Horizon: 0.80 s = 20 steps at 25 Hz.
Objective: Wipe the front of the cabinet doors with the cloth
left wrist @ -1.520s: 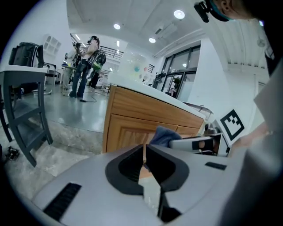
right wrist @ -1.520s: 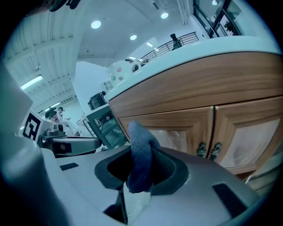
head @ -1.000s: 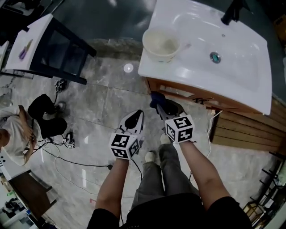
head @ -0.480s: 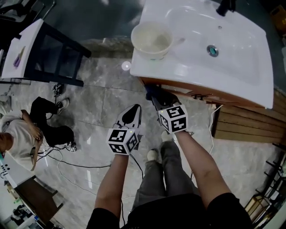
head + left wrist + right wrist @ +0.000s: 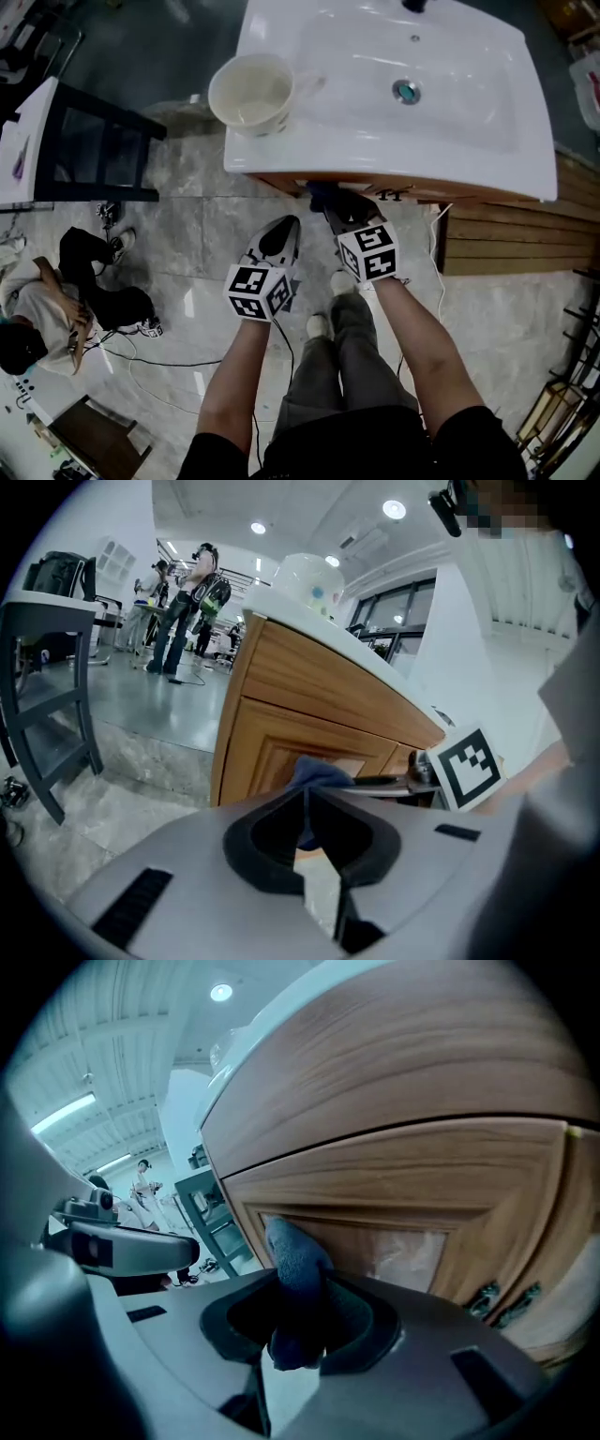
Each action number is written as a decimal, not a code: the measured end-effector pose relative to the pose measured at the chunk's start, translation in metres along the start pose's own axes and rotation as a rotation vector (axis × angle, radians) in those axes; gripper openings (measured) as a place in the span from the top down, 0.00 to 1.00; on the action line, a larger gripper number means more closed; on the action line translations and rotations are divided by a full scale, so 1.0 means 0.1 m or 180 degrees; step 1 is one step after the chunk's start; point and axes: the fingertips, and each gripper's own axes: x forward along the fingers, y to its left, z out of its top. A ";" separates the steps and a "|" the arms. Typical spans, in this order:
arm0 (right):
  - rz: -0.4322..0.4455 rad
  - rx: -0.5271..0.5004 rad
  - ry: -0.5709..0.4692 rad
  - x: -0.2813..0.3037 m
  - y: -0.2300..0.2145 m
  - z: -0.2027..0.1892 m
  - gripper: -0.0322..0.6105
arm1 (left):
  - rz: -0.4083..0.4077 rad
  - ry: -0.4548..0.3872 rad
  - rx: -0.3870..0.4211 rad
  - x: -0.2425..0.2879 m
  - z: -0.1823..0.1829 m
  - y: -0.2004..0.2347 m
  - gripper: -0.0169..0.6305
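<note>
1. Cloth [image 5: 295, 1274], dark blue, is clamped in the right tongs [image 5: 300, 1324]. Its bunched end meets the wooden cabinet door [image 5: 412, 1241] at the inset panel's 10 o'clock corner.
2. Left tongs [image 5: 307, 797] are clenched on nothing. They are held short of the door, at 8 o'clock of the right tongs in the head view.
3. Two metal handles [image 5: 503, 1302] sit at 3 o'clock of the cloth.
4. A white washbasin [image 5: 450, 112] tops the cabinet. A cream bowl [image 5: 251, 92] stands at its 9 o'clock edge.
5. A seated person [image 5: 52, 314] is on the floor at 8 o'clock in the head view, well apart.
</note>
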 end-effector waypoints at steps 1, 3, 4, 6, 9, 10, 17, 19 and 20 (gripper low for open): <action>-0.0042 0.0006 -0.0002 -0.06 -0.07 -0.02 0.78 | -0.0034 0.0013 0.0016 0.05 -0.01 -0.05 0.94; -0.0135 0.0025 -0.0005 -0.17 -0.22 -0.05 0.78 | -0.0104 0.0045 0.0056 0.15 -0.04 -0.15 0.94; -0.0182 0.0040 -0.0007 -0.23 -0.29 -0.07 0.78 | -0.0136 0.0061 0.0073 0.21 -0.05 -0.20 0.94; -0.0275 0.0078 -0.0009 -0.34 -0.44 -0.12 0.78 | -0.0197 0.0094 0.0089 0.32 -0.09 -0.30 0.94; -0.0412 0.0130 -0.0023 -0.52 -0.63 -0.18 0.78 | -0.0322 0.0146 0.0097 0.47 -0.13 -0.48 0.94; -0.0456 0.0148 -0.0033 -0.57 -0.69 -0.19 0.78 | -0.0371 0.0168 0.0110 0.51 -0.14 -0.54 0.94; -0.0672 0.0207 -0.0067 -0.85 -0.96 -0.27 0.78 | -0.0583 0.0237 0.0201 0.71 -0.18 -0.84 0.94; -0.0723 0.0188 -0.0072 -0.90 -0.99 -0.29 0.78 | -0.0598 0.0250 0.0224 0.72 -0.19 -0.87 0.94; -0.0727 0.0165 -0.0080 -0.91 -0.97 -0.29 0.78 | -0.0597 0.0256 0.0236 0.71 -0.20 -0.87 0.94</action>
